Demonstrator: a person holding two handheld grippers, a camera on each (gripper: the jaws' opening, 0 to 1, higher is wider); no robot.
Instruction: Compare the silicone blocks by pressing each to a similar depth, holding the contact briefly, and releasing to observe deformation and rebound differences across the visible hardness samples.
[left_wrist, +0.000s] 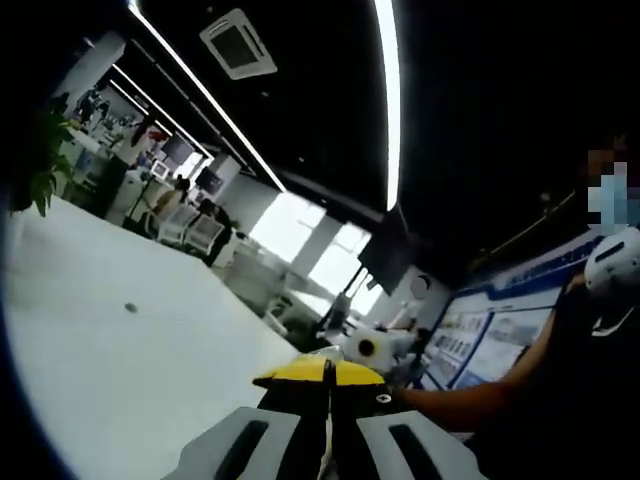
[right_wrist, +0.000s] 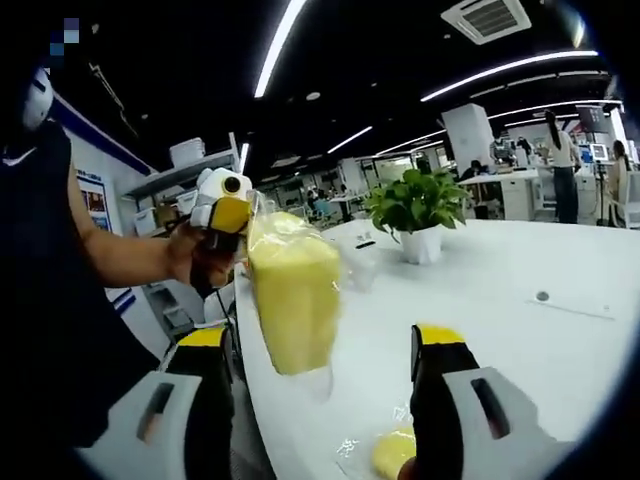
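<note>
The left gripper (right_wrist: 228, 215) has its fingers closed on the top edge of a clear bag (right_wrist: 292, 290), which holds a pale yellow block, soft-looking and rounded. It lifts the bag above the white tabletop (right_wrist: 520, 300), probably to bring the sample out for pressing. The right gripper (right_wrist: 325, 370) waits below with its fingers wide apart, holding nothing. Another yellow block (right_wrist: 392, 452) in wrap lies on the tabletop near the right finger. A potted plant (right_wrist: 418, 215) stands farther back.
</note>
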